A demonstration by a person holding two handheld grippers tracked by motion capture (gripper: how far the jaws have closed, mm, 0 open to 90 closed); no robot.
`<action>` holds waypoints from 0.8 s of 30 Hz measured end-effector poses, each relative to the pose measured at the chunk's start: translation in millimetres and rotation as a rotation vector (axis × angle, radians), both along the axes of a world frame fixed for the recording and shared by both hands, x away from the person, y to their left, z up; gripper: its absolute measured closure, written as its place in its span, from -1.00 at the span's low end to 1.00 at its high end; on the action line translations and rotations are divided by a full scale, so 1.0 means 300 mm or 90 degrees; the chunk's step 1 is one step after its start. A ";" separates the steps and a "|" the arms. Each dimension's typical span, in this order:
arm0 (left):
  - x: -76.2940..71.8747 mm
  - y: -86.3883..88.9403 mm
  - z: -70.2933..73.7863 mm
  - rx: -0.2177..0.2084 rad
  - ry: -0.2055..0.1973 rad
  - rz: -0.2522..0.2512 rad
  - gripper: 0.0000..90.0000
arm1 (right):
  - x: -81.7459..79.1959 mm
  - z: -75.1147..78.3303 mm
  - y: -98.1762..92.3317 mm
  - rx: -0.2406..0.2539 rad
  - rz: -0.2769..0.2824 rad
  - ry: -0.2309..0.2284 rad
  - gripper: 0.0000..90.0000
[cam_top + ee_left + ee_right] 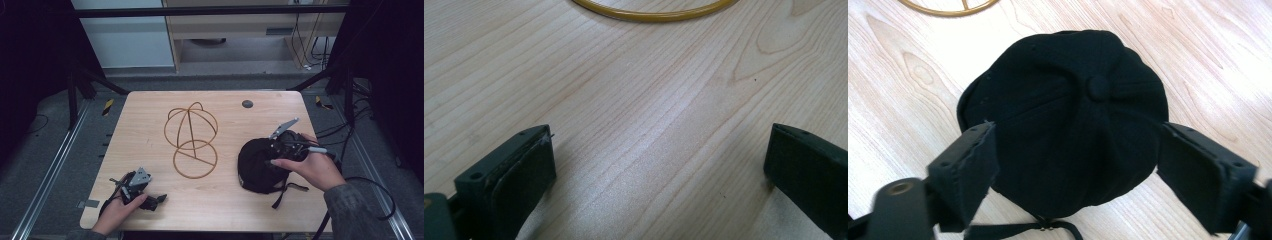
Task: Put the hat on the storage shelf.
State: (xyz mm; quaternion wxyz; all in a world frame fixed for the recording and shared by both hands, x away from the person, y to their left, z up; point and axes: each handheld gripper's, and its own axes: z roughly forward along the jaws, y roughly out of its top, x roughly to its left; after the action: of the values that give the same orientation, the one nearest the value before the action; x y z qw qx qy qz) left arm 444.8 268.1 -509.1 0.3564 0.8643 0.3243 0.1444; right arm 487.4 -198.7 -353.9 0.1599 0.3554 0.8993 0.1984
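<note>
Cataloguing a cap, a wire stand and two grippers on a wooden table

Listing by size, with clock positions read from the table's middle in the high view.

1. Table [150,107]: pale wood, rounded corners, a small dark round disc [247,104] set near the far edge at about 1 o'clock.

2. Wire stand [191,140]: golden wire, a domed cage over a flat ring base, at about 11 o'clock, just left of centre. Nothing sits on it. An arc of its ring shows at the top of both gripper views.

3. Cap [257,165]: black cloth, crown up with its top button visible in the right gripper view, strap trailing toward the near edge. It lies on the table at about 4 o'clock, well apart from the stand.

4. Right gripper [280,150]: held in the person's right hand over the cap's far right side. In the right gripper view its jaws stand wide, one on each side of the crown; whether the pads touch the cloth I cannot tell.

5. Left gripper [150,200]: at about 7 o'clock near the front edge, low by the wood. Jaws wide apart, bare table between them.
</note>
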 end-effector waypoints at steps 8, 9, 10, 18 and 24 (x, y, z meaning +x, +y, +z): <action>0.001 0.000 0.000 0.001 -0.001 -0.001 -1.00 | 0.061 0.024 0.021 0.000 0.033 0.031 -0.34; 0.001 0.000 0.000 0.001 -0.001 -0.001 -1.00 | 0.070 0.022 0.025 -0.006 0.038 0.034 -0.29; 0.001 0.000 0.000 0.001 -0.001 -0.001 -1.00 | 0.075 0.020 0.026 -0.007 0.038 0.037 -0.27; 0.001 0.000 0.000 0.001 -0.001 -0.001 -1.00 | 0.136 -0.026 0.028 -0.007 0.020 0.073 -0.26; 0.001 0.000 0.000 0.001 -0.001 -0.001 -1.00 | 0.163 -0.043 0.047 -0.006 0.025 0.094 -0.24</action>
State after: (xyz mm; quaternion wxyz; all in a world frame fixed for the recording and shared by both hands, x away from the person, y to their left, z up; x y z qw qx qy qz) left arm 445.0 268.3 -508.9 0.3558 0.8648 0.3232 0.1449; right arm 536.2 -184.6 -366.9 0.0906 0.3506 0.9164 0.1706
